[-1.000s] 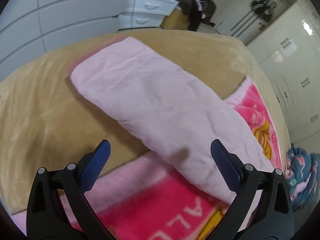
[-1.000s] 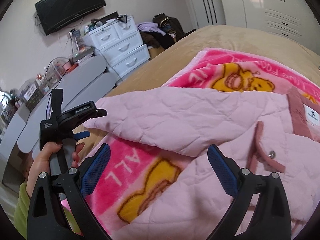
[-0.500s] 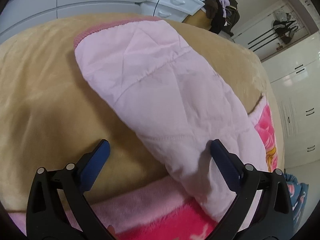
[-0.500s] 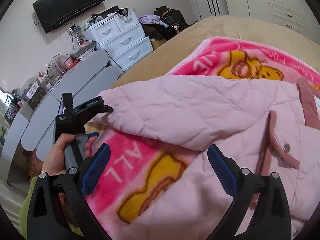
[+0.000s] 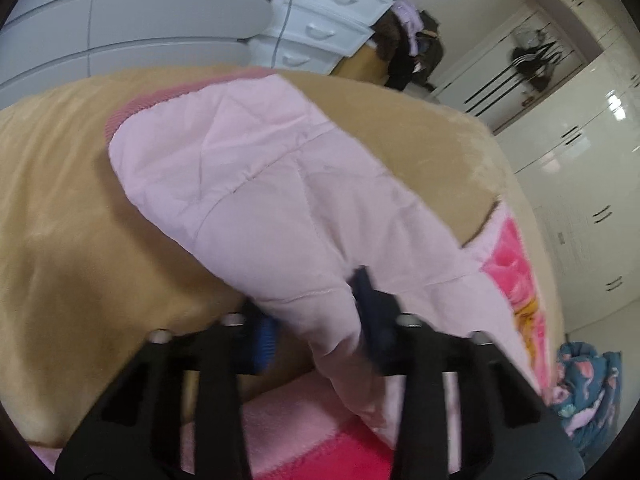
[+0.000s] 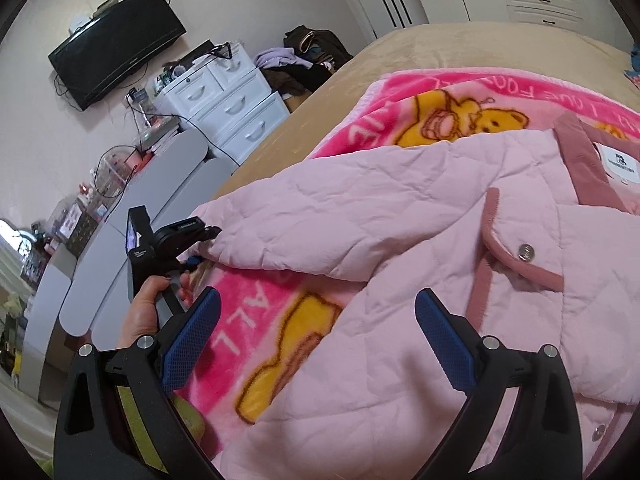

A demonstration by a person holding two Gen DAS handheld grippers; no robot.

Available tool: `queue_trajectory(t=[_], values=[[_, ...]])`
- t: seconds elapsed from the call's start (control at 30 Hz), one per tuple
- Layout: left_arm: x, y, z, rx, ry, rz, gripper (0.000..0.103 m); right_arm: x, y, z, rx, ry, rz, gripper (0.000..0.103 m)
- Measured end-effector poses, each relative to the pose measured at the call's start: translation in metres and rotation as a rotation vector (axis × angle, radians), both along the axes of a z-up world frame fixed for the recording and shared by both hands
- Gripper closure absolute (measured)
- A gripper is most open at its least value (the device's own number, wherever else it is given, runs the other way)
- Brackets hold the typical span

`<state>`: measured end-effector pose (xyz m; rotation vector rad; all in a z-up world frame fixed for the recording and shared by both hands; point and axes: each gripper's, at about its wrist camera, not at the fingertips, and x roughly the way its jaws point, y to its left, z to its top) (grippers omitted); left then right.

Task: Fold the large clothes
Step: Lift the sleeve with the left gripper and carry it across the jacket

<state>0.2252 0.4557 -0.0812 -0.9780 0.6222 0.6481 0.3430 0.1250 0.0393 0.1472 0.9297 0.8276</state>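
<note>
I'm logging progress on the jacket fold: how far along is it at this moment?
Early. Done: the pink quilted jacket lies spread, front up, on the cartoon blanket, no fold visible. In hand: the left gripper has just been closing and now pinches the sleeve along its edge, short of the cuff; the right gripper hangs open over the body. Left: folding in the sleeves, then the body.
</note>
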Motion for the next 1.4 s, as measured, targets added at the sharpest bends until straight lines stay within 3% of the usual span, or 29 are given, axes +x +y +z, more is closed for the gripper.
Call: queue_trajectory(t=[0.1, 0.63, 1.4], values=[[0.001, -0.006, 0.018, 0.039, -0.043, -0.01, 0.092, -0.001, -0.007, 0.003, 0.006, -0.008, -0.009, 0.006], [0.007, -0.064, 0.13, 0.232, -0.254, -0.112, 0.093, -0.011, -0.067, 0.014, 0.037, -0.008, -0.111, 0.006], [0.007, -0.173, 0.188, 0.391, -0.407, -0.349, 0.093, -0.013, -0.174, 0.018, 0.073, -0.012, -0.258, 0.006]])
